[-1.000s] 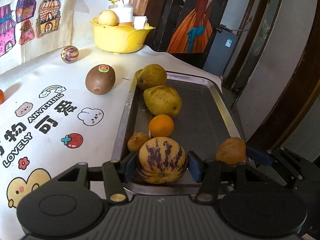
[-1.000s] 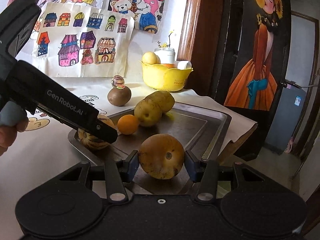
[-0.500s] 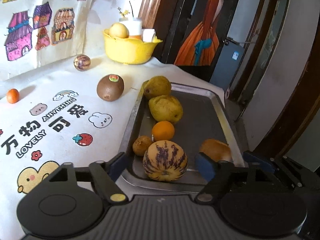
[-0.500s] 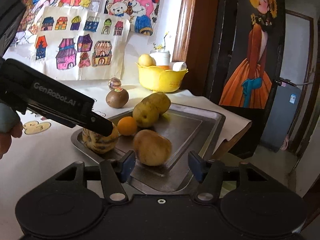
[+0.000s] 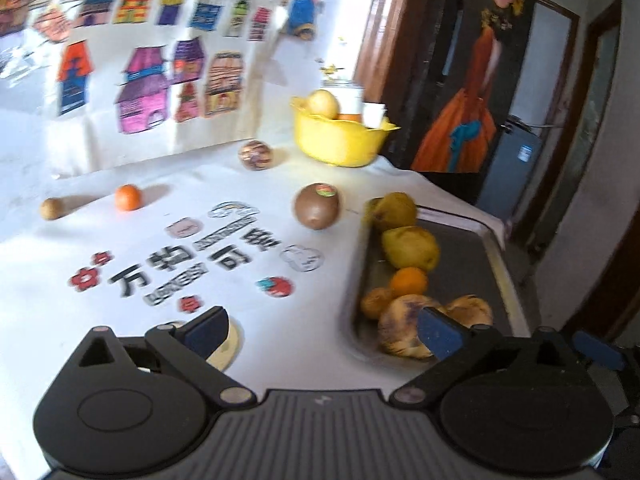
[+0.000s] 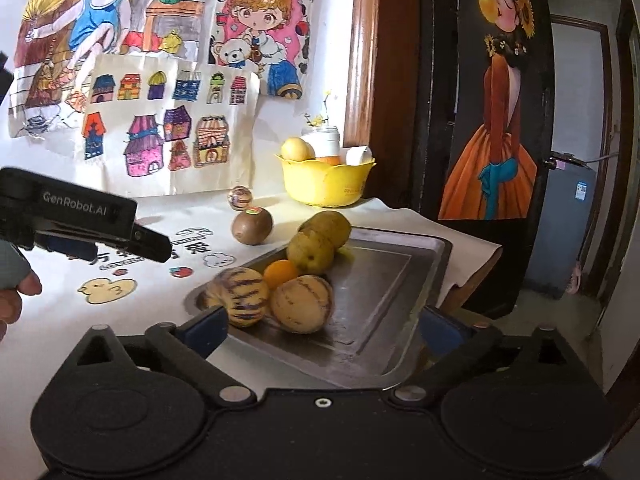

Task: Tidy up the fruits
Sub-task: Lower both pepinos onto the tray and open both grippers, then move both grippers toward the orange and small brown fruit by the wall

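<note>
Table (image 5: 60, 320) bears tray (image 6: 400, 264), kiwi (image 5: 317, 205), bowl (image 5: 336, 142).

In the blurred left wrist view, a blue pad hides part of the striped melon (image 5: 400, 330) in the tray (image 5: 506, 280), fruit details smeared.

Left-wrist view motion-blurred, right-wrist view sharp; both fisheye-bent at edges, whites overexposed.

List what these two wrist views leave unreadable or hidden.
- Yellow bowl contents: both views, rim hides all but the tops.
- Kiwi sticker text: too small, blurred.
- Small brown fruit in the tray: right wrist view, striped melon covers it.
- Tablecloth print: left wrist view, motion blur.
</note>
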`<state>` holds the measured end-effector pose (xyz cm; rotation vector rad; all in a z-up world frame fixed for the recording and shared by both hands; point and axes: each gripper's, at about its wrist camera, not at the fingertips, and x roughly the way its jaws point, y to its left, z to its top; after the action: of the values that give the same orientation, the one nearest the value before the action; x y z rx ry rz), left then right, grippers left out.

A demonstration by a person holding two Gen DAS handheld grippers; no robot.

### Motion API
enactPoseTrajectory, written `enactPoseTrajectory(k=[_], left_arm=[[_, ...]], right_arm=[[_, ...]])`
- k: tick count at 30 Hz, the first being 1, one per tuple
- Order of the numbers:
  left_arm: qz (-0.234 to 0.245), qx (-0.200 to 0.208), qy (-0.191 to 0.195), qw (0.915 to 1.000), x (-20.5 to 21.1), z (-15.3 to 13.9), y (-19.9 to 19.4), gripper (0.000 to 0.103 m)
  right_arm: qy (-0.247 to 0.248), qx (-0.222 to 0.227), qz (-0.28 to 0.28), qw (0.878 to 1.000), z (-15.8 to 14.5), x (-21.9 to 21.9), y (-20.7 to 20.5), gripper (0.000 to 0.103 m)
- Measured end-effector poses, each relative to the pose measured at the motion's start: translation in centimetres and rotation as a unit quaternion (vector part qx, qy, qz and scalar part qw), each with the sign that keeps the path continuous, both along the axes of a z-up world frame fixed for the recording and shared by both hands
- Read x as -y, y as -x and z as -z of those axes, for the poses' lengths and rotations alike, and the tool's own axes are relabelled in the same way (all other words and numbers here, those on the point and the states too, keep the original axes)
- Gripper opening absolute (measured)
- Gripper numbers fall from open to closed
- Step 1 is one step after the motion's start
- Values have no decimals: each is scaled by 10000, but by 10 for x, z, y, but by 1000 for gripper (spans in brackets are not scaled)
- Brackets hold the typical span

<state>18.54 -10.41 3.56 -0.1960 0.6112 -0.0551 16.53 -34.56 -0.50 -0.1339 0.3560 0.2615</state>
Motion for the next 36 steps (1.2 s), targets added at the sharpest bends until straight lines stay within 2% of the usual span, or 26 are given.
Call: enactPoseTrajectory(k=[4,7,12,23,30,36], left_arm=[[-197,-128,-74,9997,-17,3,10,103],[-364,-225,-310,9986,-27,6,18,103],[-596,-271,-586,9961,-47,8,33,103],[-1126,-459,-369,9919,-101,17,63,103],[-1562,-470,-210,9864,-140,18,72,103],[-1828,-471,-105,9820,-173,20,73,103]], right_arm=[[144,-64,-186,9997,0,-13,8,102],[244,-144,-284,9992,-1,-21,14,102],[78,-428,-577,9974,-4,-32,23,102],[166,-837,-1148,9897,-3,-78,38,102],[-2,-1354,-1606,9777,-7,-104,33,102],[2,-1495,-1871,9709,-24,-123,18,102]])
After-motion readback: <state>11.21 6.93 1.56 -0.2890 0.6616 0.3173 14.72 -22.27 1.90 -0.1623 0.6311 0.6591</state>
